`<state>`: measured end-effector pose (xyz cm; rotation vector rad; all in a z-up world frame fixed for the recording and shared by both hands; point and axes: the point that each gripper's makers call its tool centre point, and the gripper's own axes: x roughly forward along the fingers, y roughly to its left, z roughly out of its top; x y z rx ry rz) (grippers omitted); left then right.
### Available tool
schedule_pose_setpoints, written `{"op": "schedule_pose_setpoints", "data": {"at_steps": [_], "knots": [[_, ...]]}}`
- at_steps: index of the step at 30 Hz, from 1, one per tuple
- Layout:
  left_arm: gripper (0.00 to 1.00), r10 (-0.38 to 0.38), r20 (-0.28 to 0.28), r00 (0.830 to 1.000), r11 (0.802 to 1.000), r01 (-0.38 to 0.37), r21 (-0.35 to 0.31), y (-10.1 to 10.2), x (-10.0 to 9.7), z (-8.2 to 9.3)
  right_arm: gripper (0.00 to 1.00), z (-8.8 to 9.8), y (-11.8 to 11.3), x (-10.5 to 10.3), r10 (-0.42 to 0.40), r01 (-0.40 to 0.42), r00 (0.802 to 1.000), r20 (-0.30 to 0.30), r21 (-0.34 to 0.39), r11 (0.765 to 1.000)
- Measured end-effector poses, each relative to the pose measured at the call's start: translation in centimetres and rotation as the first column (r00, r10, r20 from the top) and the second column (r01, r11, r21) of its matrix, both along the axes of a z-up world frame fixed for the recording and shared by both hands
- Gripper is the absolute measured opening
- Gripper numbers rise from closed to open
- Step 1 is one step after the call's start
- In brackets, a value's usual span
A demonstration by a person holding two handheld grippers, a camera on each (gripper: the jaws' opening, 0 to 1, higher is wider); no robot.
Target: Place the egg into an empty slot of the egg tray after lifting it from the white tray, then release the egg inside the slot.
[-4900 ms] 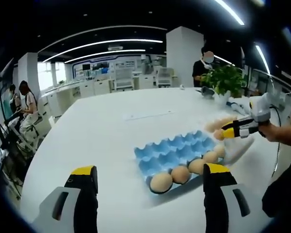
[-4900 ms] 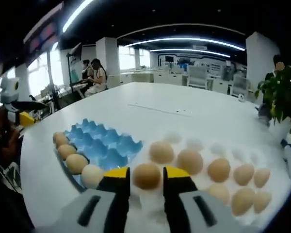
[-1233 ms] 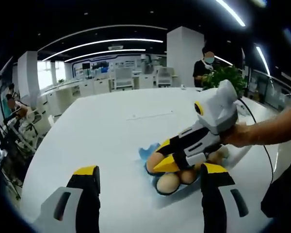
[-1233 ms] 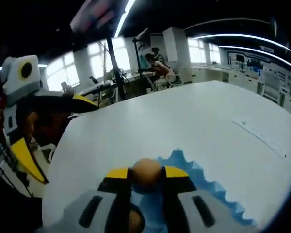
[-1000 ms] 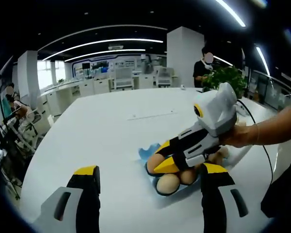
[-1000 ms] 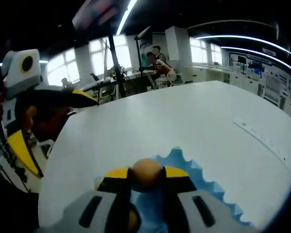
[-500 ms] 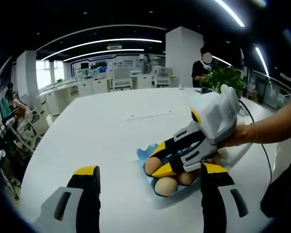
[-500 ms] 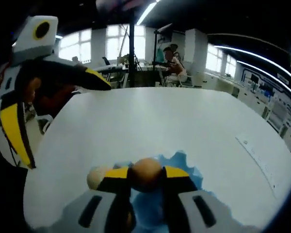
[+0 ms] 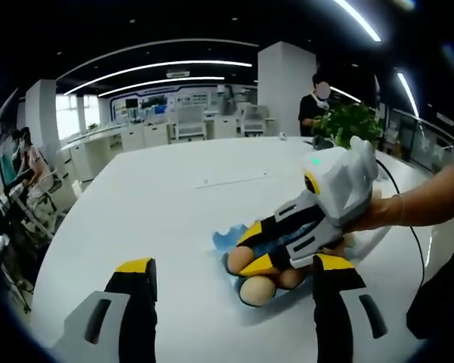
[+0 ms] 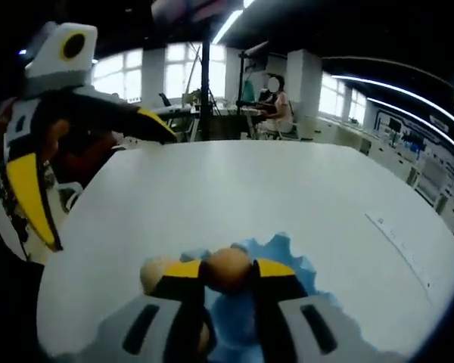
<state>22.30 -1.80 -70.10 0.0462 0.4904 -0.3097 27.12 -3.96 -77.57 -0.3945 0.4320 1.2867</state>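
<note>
A blue egg tray (image 9: pixel 225 239) lies on the white table, with brown eggs (image 9: pixel 256 290) along its near edge. My right gripper (image 9: pixel 248 255) comes in from the right, held by a hand, and is shut on a brown egg (image 9: pixel 237 260) low over the tray's near-left end. In the right gripper view that egg (image 10: pixel 228 269) sits pinched between the yellow fingertips (image 10: pixel 183 271) above blue slots (image 10: pixel 291 266), and another egg (image 10: pixel 154 274) rests just to its left. My left gripper (image 9: pixel 233 265) stands open in front of the tray with nothing in it. It also rises at the left as the left gripper (image 10: pixel 30 151).
A potted plant (image 9: pixel 352 121) and a standing person (image 9: pixel 316 106) are at the table's far right. A thin strip (image 9: pixel 231 180) lies on the table beyond the tray. The person's forearm (image 9: pixel 431 204) crosses from the right. People sit at desks (image 9: pixel 23 162) on the left.
My right gripper has come down a little with the egg toward the tray's near-left end. The neighbouring egg shows more fully in its view. My left gripper has held still.
</note>
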Motion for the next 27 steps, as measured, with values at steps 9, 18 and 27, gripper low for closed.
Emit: {"op": "schedule_pose_setpoints", "data": {"at_steps": [9,18,27], "knots": [[0.86,-0.002,0.009,1.000,1.000,0.002,0.002,-0.2,-0.1,0.3,0.24,1.7,-0.8,-0.4,-0.038,0.040,0.999,-0.017,0.077,0.996],[0.86,-0.028,0.014,1.000,1.000,0.028,0.001,-1.1,0.0,0.2,0.24,3.5,-7.5,0.6,-0.210,0.214,0.977,-0.039,0.144,0.966],[0.86,-0.045,0.009,0.999,0.999,0.045,-0.001,-1.6,0.0,-0.2,0.24,3.5,-16.1,2.0,-0.431,0.431,0.902,-0.037,0.155,0.889]]}}
